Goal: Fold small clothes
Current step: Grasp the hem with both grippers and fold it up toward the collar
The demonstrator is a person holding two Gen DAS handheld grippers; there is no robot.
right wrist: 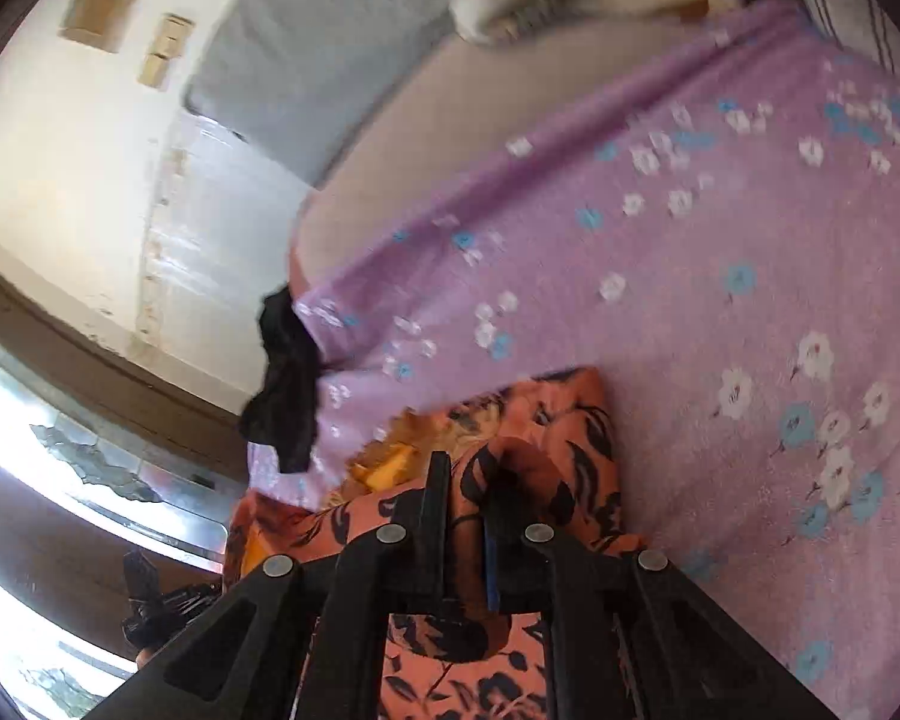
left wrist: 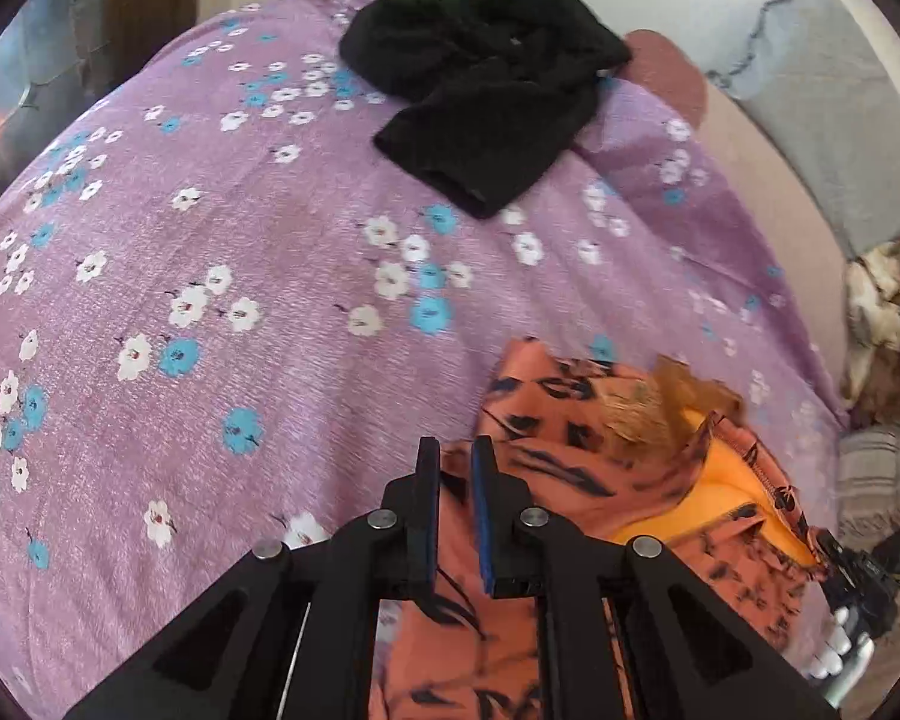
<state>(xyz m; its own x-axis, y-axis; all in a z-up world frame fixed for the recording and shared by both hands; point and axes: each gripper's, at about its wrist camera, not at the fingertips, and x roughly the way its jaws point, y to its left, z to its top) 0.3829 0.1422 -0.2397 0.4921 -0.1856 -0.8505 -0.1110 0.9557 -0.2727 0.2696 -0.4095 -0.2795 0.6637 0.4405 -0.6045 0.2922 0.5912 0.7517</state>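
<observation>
An orange garment with black leaf print and a yellow lining (left wrist: 600,456) lies crumpled on the purple flowered bedsheet (left wrist: 240,252). My left gripper (left wrist: 453,450) is shut on the garment's left edge, cloth pinched between the jaws. My right gripper (right wrist: 468,474) is shut on a raised fold of the same orange garment (right wrist: 540,420). A black garment (left wrist: 486,90) lies in a heap at the far end of the bed; it also shows in the right wrist view (right wrist: 288,384) at the bed's edge. The right gripper shows at the left wrist view's lower right edge (left wrist: 870,576).
A grey pillow (left wrist: 822,120) and a brown-and-white patterned blanket (left wrist: 888,312) lie along the right side of the bed. A striped cloth (left wrist: 888,480) sits below them. A cream wall (right wrist: 90,150) and a window (right wrist: 60,450) are beyond the bed.
</observation>
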